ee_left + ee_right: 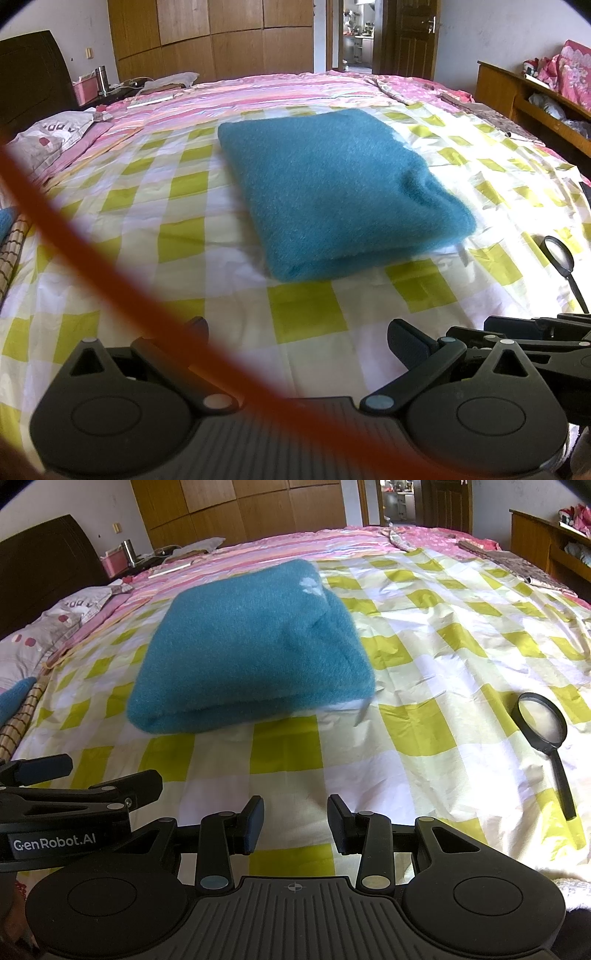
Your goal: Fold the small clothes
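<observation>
One folded teal garment lies flat on the yellow-checked sheet, ahead of both grippers and apart from them; the left gripper has its fingers spread wide, holding nothing; the right gripper is parted too, empty; a magnifying glass rests on the sheet to the right, well clear of the garment.
</observation>
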Demonstrator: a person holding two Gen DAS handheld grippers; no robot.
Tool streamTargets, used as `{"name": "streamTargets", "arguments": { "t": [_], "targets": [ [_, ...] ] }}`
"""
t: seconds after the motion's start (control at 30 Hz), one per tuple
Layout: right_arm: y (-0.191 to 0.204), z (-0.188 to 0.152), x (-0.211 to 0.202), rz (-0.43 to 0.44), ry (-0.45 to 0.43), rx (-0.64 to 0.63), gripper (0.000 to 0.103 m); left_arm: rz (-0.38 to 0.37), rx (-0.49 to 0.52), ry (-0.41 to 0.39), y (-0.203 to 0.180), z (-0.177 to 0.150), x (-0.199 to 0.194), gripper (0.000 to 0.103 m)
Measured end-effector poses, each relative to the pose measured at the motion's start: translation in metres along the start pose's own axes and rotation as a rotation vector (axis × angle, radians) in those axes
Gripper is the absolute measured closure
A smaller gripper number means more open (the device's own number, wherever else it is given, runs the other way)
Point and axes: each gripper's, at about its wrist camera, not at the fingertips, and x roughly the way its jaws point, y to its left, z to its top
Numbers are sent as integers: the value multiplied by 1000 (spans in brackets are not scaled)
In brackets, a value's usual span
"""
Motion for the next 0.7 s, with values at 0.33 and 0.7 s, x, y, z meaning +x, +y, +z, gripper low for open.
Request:
{"name": "streamTargets", "arguments": {
  "t": [0.33,0.7],
  "targets": [
    [1,-1,-3,-2,-2,-2,65,-5,-2,-4,1,-1,-2,0],
    [3,-2,-4,-6,-5,-7,65,-9,-5,-3,3,-2,-3,0]
  ]
}}
